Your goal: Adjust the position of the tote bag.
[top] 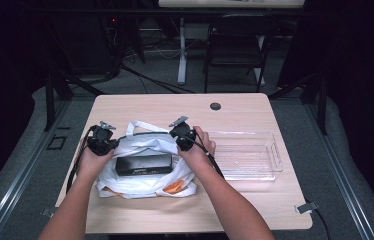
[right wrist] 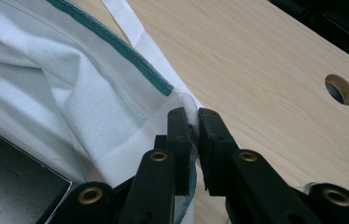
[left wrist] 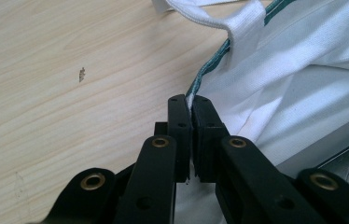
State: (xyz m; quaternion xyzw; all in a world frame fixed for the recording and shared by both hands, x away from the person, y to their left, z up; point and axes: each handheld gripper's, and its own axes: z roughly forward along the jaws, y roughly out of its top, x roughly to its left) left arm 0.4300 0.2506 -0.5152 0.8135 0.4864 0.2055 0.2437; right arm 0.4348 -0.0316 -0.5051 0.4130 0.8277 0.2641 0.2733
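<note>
Bag (top: pixel 142 145), white with a green-trimmed rim, lies on the table (top: pixel 235 112) left of a clear tray (top: pixel 255 155), with a black box (top: pixel 143 164) lying on it. Left gripper (top: pixel 106 141) is clenched on the rim at the bag's left side, right gripper (top: pixel 181 136) clenched on the rim at its right. Something orange (top: pixel 173 187), perhaps a packet, peeks out at the near edge
</note>
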